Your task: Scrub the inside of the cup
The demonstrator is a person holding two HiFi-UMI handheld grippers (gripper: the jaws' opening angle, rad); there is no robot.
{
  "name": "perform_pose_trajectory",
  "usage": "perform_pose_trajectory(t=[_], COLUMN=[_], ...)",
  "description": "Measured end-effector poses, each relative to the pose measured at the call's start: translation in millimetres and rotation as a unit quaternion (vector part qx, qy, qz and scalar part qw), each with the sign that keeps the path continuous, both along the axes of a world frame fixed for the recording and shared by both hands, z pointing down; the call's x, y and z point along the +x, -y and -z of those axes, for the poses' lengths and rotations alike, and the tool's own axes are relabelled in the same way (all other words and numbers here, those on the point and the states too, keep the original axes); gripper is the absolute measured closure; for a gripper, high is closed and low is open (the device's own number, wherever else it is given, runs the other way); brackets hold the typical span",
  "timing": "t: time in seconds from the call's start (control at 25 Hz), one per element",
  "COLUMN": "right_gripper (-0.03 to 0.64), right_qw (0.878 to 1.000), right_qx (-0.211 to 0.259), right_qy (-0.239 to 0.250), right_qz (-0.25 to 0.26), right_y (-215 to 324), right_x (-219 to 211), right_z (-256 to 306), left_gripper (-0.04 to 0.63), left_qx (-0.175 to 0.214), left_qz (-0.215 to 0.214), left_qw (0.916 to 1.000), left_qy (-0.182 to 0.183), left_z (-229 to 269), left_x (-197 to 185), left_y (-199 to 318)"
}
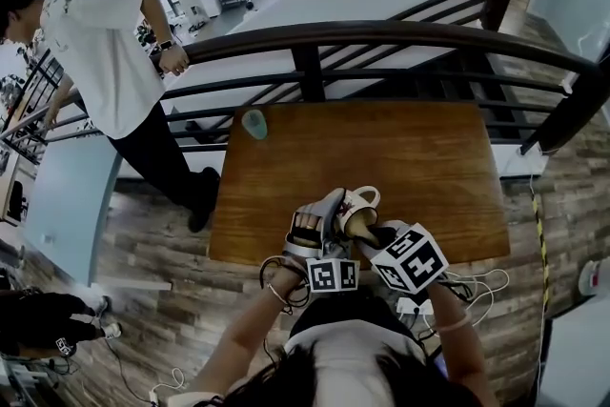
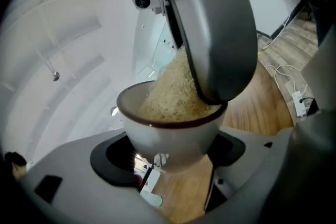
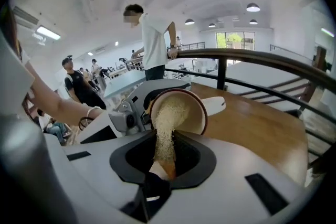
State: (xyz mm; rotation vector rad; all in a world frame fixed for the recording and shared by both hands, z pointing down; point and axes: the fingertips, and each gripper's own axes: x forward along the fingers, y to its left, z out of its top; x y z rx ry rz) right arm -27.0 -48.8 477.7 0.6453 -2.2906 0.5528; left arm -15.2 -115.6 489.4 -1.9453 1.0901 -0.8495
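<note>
- The right gripper (image 3: 164,159) is clenched on the near end of a beige fibrous scrubber (image 3: 167,126). The scrubber runs from the pads up into the cup mouth at the centre of the right gripper view.
- The left gripper (image 2: 170,157) grasps the cup (image 2: 170,134) round its lower body, one pad on each side. The cup sits low and central in the left gripper view, its mouth turned toward the other tool.
- The cup is white with a dark rim, and its handle (image 3: 224,105) points to the right of the right gripper view. In the head view it lies at lower centre, held over the near edge of the wooden table (image 1: 429,167).
- The step in hand is judged to be scrubbing the inner wall, since the scrubber already fills much of the mouth.
- Technique:
  - Hold the cup firmly.
  - Press the scrubber to the bottom.
  - Sweep it round the wall and up under the rim, turning one tool against the other.
  - Avoid levering on the rim, as the glazed cup could probably twist out of the pads.
- Beyond the tools, a small teal object (image 1: 254,123) rests at the table's far left edge. A dark railing (image 1: 381,35) crosses the upper frame, and a person (image 1: 100,52) stands at upper left.
</note>
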Motion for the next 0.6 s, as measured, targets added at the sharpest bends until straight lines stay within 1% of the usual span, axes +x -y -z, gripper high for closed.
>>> perform_pose_trajectory(t=[0.12, 0.28, 0.4, 0.6], right_gripper=[0.540, 0.542, 0.543, 0.545], right_qw=[0.997, 0.982, 0.971, 0.956], right_qx=[-0.053, -0.111, -0.134, -0.152], right_qy=[0.062, 0.149, 0.194, 0.248], right_qz=[-0.006, -0.021, -0.029, -0.036], right_y=[-3.6, -5.9, -6.5, -7.0], right_x=[-2.0, -4.0, -6.1, -4.8], right_z=[6.1, 16.0, 22.4, 30.8], left_gripper=[0.207, 0.207, 0.207, 0.207], left_qx=[0.010, 0.023, 0.027, 0.029], left_qz=[-0.010, -0.026, -0.031, -0.032], left_qw=[0.9999, 0.9994, 0.9991, 0.9988], left_qy=[0.001, -0.003, -0.011, -0.025], left_z=[2.7, 5.8, 9.7, 13.6], left_x=[6.7, 16.3, 17.5, 19.8], left_y=[-5.3, -13.6, -16.3, -19.1])
